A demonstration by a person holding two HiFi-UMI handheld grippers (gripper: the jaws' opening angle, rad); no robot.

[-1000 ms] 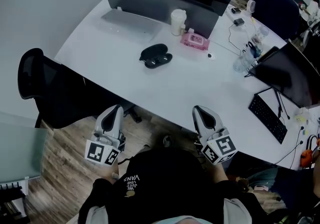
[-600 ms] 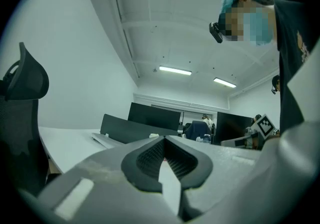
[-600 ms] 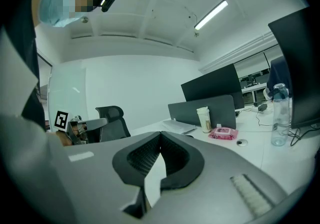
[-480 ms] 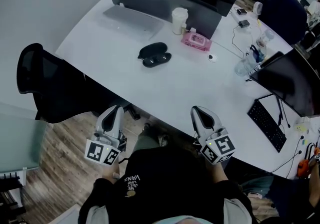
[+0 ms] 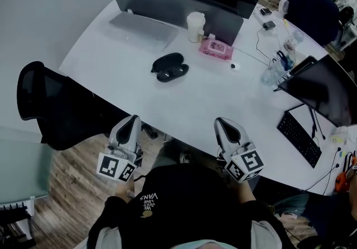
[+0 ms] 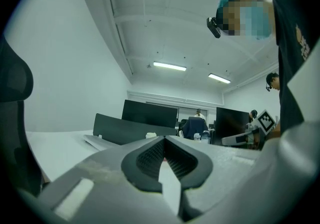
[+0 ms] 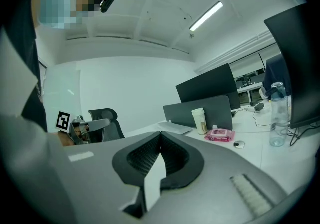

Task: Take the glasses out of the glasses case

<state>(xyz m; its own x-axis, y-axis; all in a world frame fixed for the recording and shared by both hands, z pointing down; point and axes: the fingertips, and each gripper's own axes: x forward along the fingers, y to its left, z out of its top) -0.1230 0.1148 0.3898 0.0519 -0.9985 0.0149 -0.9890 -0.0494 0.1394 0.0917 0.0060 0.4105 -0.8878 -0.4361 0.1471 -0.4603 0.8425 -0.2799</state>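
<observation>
Glasses case (image 5: 170,67): black, lying open on the white worktop (image 5: 184,103). Its contents are too dark to tell. It sits where it was a second ago, with the cup (image 5: 196,25) and pink packet (image 5: 217,47) just beyond it.

Left gripper (image 5: 131,120): your jaws are together with nothing between them. It is well short of the case, just off the worktop's near edge, and has not moved.

Right gripper (image 5: 221,122): your jaws are together and empty. It is well short of the case, at the near edge, and has not moved.
</observation>
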